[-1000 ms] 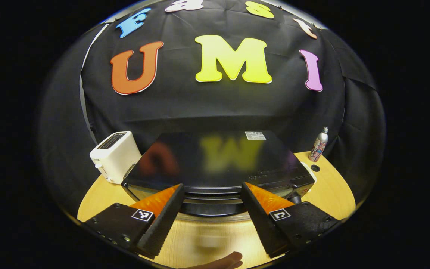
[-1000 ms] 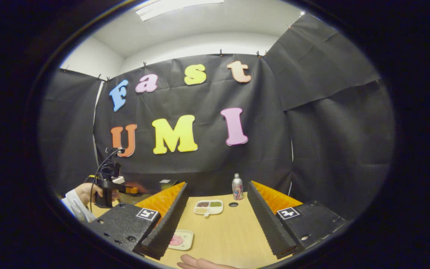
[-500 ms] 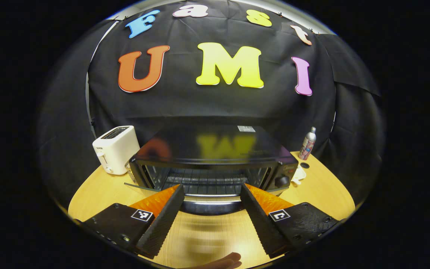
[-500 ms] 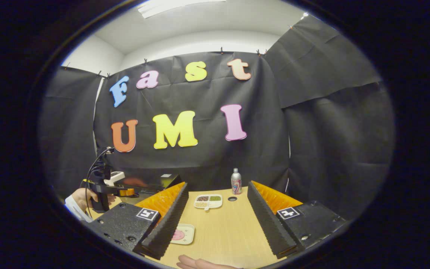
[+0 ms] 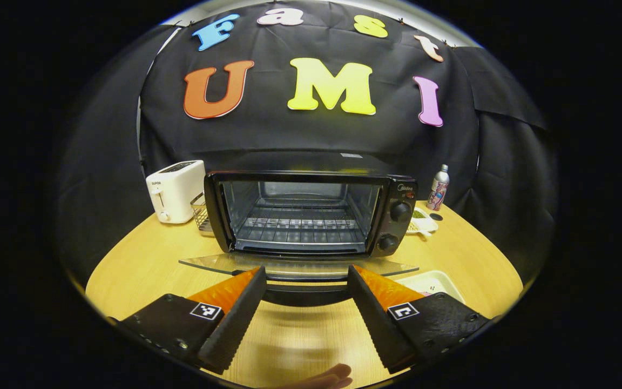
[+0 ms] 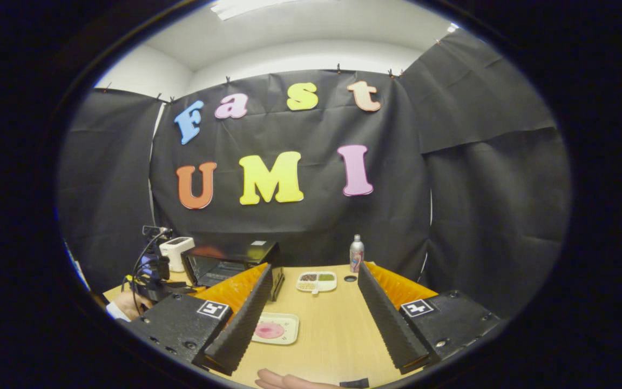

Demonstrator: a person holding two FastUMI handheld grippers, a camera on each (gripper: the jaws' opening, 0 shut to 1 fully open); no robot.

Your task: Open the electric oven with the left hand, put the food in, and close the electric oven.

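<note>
While our left claw [image 5: 306, 292] waits wide open with nothing in it, its fingers sit on each side of the oven door [image 5: 300, 265], which lies flat and open just in front. Behind the door we see the oven [image 5: 311, 213] with its rack on the counter [image 5: 143, 259]. Our right claw [image 6: 311, 305] is wide open too, holding nothing. Near it on the counter is the food plate [image 6: 276, 329]. Farther back sit a snack tray [image 6: 316, 281] and a bottle [image 6: 356, 254]. A white toaster [image 5: 175, 190] stands beside the oven.
</note>
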